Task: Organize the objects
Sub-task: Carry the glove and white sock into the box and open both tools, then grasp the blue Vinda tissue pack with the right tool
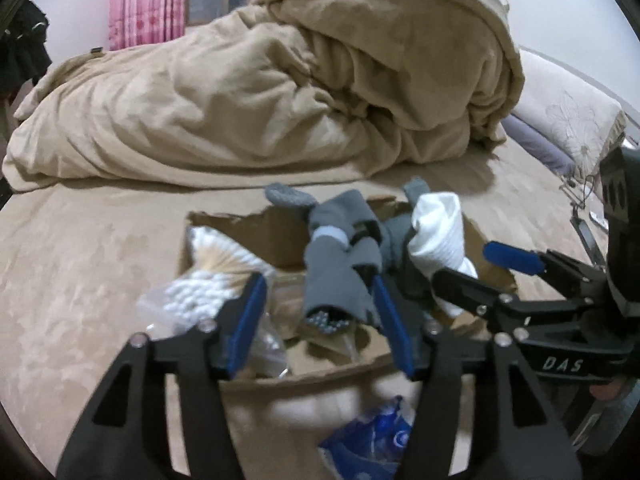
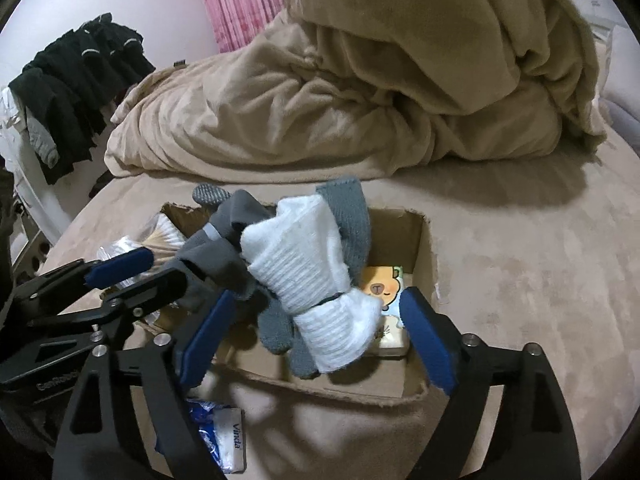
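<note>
While both grippers are hovering over the cardboard box (image 2: 416, 240) sitting on the tan bed cover (image 2: 520, 280), the left gripper (image 1: 320, 312) is standing with its blue pads apart, the grey sock bundle (image 1: 340, 276) lying between them without being pressed. The right gripper (image 2: 316, 340) is spreading wider still, its jaws released, and the white sock roll (image 2: 316, 280) is resting loose between them on top of grey knit gloves (image 2: 348, 216) inside the box. Cotton swabs (image 1: 208, 272) are filling the box's left corner, and a small cartoon-printed pack (image 2: 386, 290) is lying at its right side. A blue tissue pack (image 2: 224, 436) is lying on the cover just outside the near wall. A rumpled beige duvet (image 1: 280, 92) is heaped behind.
</note>
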